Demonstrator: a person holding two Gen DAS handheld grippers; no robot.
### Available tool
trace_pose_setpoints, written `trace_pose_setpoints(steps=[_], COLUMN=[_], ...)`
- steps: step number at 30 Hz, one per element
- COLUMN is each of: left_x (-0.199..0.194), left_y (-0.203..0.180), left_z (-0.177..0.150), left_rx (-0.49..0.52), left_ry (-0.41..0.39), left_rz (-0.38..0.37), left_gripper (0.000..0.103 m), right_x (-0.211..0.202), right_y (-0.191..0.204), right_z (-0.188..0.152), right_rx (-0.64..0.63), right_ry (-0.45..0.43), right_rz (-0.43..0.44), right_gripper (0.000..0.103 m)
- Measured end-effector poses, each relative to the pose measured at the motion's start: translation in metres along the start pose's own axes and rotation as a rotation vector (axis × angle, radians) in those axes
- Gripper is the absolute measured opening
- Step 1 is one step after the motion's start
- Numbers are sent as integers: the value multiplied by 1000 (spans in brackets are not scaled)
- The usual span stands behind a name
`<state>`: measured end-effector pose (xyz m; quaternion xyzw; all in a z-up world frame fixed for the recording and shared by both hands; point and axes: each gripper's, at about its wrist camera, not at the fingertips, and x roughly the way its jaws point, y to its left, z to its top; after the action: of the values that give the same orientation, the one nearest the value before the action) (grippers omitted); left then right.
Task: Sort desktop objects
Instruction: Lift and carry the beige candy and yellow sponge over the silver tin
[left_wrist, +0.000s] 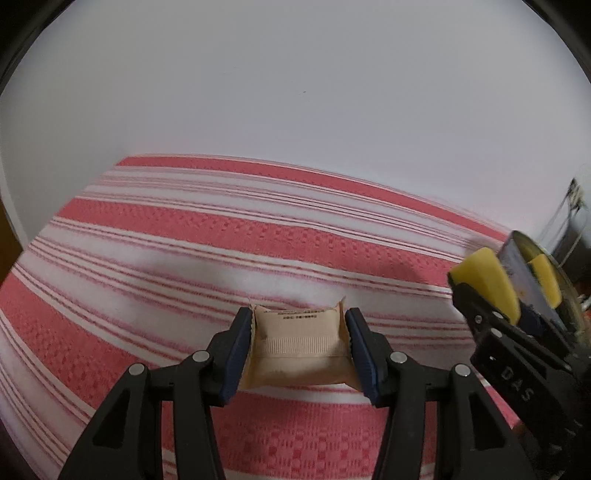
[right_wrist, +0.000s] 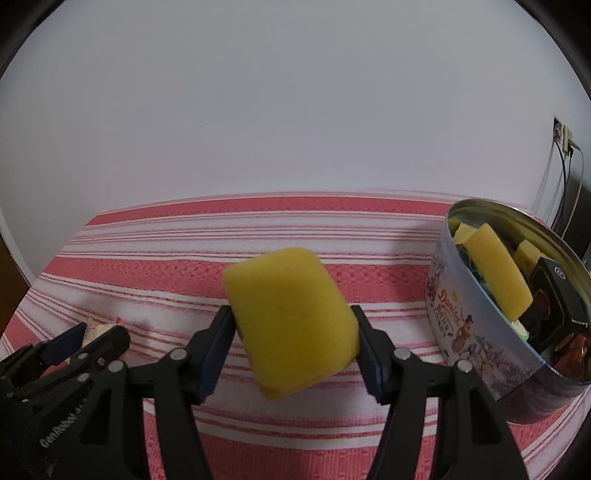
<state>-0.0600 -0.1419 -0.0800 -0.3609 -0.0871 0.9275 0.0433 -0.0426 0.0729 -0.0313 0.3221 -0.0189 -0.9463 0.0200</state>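
— So, where's the sponge?
— Yellow sponge (right_wrist: 291, 321) is clamped in the right claw (right_wrist: 293, 345), above the striped desk (right_wrist: 184, 273) — beside the cookie tin (right_wrist: 480, 332).
— Left claw (left_wrist: 299, 349)?
— Clamped on a beige packet (left_wrist: 299, 347).

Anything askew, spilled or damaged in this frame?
Nothing spilled or damaged. The yellow foam sponge sits tilted in the right gripper; the beige sealed packet is squarely held by the left gripper. The round printed biscuit tin stands upright.
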Motion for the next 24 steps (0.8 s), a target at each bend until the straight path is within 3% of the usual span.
trace_pose_setpoints(steps=[10, 24], left_x=[-27, -27], left_y=[8, -13], left_z=[-5, -9], left_rx=[50, 96], left_ry=[-62, -30], left_rz=[-34, -27], left_gripper=[54, 54], right_x=[-5, -14], right_y=[-1, -13], right_z=[-4, -16], right_rx=[-4, 2], right_ry=[-4, 47], right_rz=[25, 18], right_gripper=[63, 63])
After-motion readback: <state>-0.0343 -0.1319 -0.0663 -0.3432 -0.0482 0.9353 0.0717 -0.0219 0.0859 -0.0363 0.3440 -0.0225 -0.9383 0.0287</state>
